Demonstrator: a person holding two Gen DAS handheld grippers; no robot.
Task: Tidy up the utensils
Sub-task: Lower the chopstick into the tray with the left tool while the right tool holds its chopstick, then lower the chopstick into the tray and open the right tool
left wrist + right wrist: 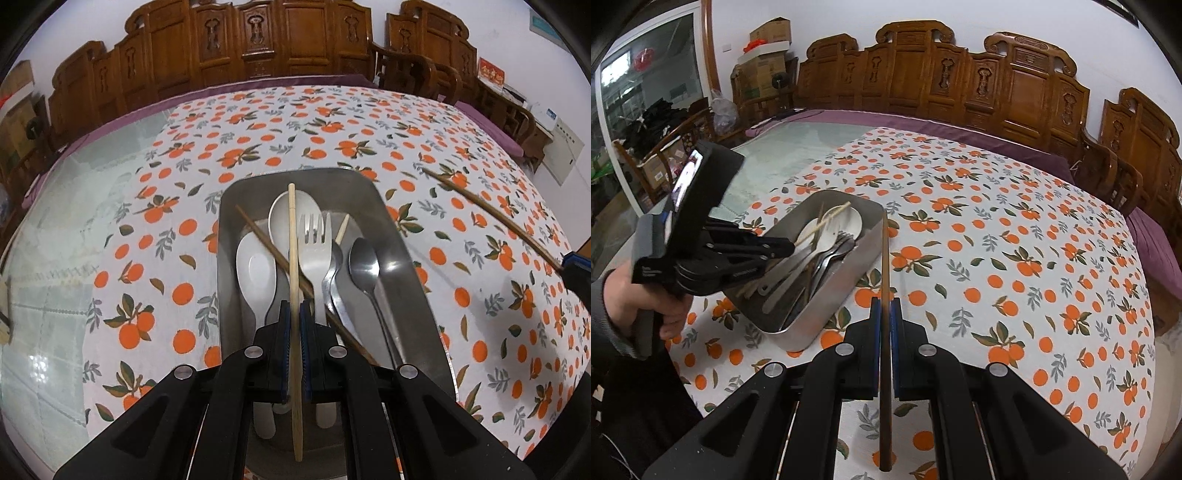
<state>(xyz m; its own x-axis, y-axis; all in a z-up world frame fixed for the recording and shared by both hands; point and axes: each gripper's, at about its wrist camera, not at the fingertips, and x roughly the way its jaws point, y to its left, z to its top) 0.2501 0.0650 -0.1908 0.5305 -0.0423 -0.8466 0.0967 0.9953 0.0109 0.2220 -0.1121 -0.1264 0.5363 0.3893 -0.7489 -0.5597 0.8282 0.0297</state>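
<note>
A steel tray (402, 236) on the orange-print tablecloth holds white spoons (256, 269), a white fork (312, 240), metal spoons (364, 264), a dark chopstick (266, 240) and a light chopstick tip (342, 229). My left gripper (294, 314) is shut on a light bamboo chopstick (292, 236) and holds it over the tray, pointing along it. My right gripper (885, 310) is shut on a dark brown chopstick (884, 266), just right of the tray (849, 266). That chopstick also shows in the left wrist view (491, 218).
The tablecloth (1015, 258) covers most of the table; bare glass (48, 258) lies to the left. Carved wooden chairs (960, 85) line the far edge. The left hand and its gripper (709, 254) hover over the tray's near end.
</note>
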